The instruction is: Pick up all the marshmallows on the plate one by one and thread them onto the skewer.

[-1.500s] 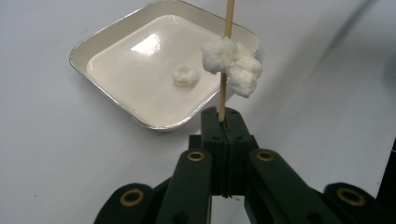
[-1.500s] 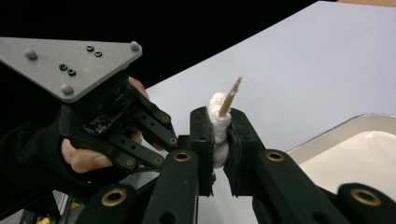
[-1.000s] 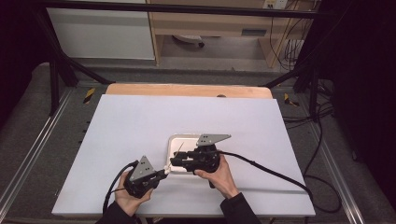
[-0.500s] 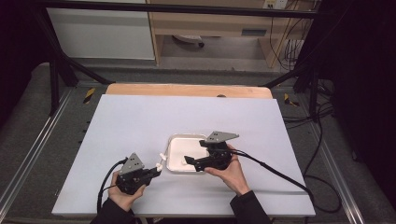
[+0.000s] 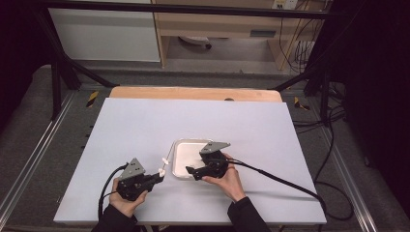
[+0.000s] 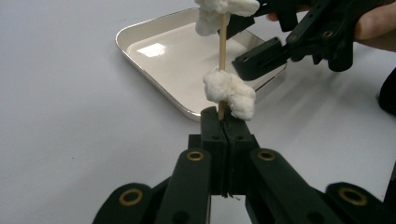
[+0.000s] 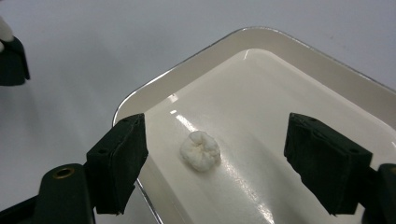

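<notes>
White table (image 5: 145,125) carried a shallow white tray (image 5: 180,147) near its front middle. Right gripper (image 7: 212,163) hung over the tray's near corner, its jaws having just been closing, wide apart and not touching the one white lump (image 7: 200,150) that lay on the tray floor between them. Left gripper (image 6: 226,122) sat just left of the tray, jaws pressed together, pinching the bottom of an upright wooden skewer (image 6: 223,42) with white pieces (image 6: 229,92) threaded on.

Wooden skewer (image 6: 223,44) upright with white lumps, loose lump (image 7: 200,150) in tray (image 7: 327,74)
</notes>
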